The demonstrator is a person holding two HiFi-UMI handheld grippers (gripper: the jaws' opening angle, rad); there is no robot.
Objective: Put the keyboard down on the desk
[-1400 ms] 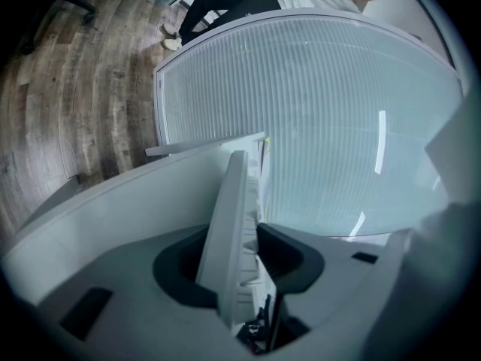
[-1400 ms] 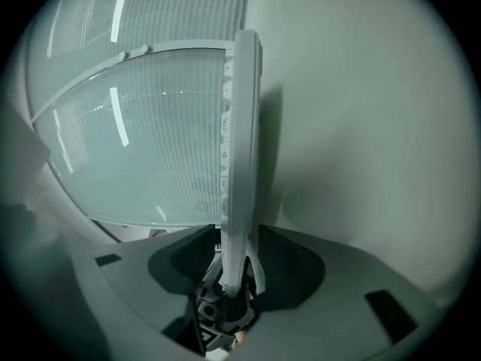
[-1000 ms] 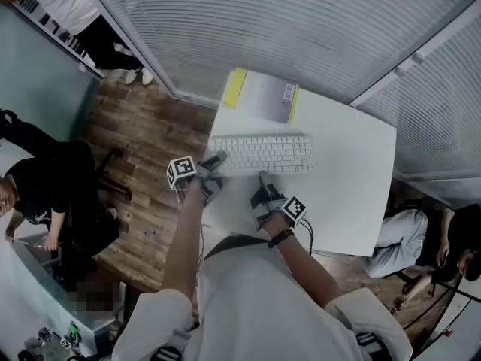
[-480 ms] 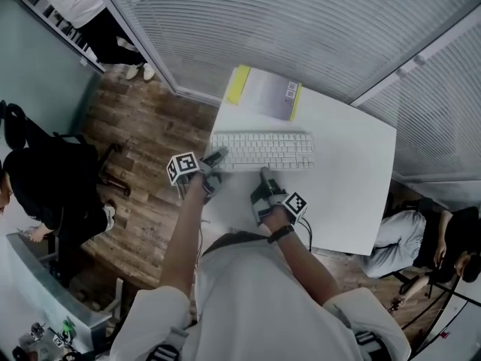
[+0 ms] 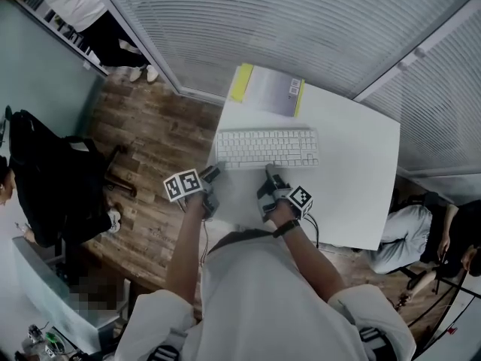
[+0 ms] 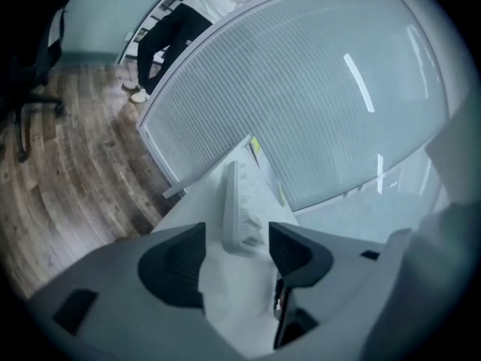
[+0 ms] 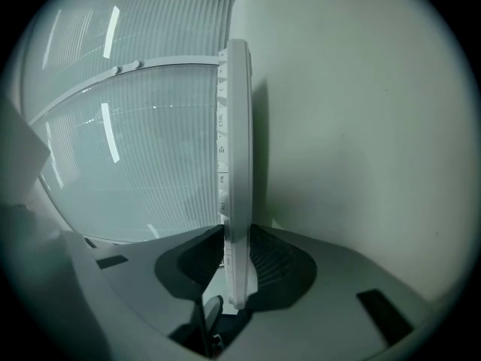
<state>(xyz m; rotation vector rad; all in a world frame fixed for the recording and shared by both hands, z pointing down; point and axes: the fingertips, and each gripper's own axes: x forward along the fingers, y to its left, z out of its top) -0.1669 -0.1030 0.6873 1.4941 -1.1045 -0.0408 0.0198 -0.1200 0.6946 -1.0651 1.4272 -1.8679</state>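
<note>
Keyboard [image 5: 267,147] flat on white desk [image 5: 353,179], long side toward the person, close to the desk's left edge, white like the top under it. Beyond it, at the far edge, grey booklet [image 5: 272,93] with yellow borders, apart from the keys. Right gripper [image 5: 268,173] at the keyboard's near edge, about midway along; pads clamped on that thin edge from both sides, plain in the right gripper view, board running straight away from the jaws. Left gripper [image 5: 213,173] by the near left corner, jaws opening and spread wide; pads off the keyboard, its short end just ahead of the tips and showing through the gap in the left gripper view, bare desk between the pads. Wooden floor [image 5: 150,149] left of the desk, slatted blinds [image 5: 301,21] behind
</note>
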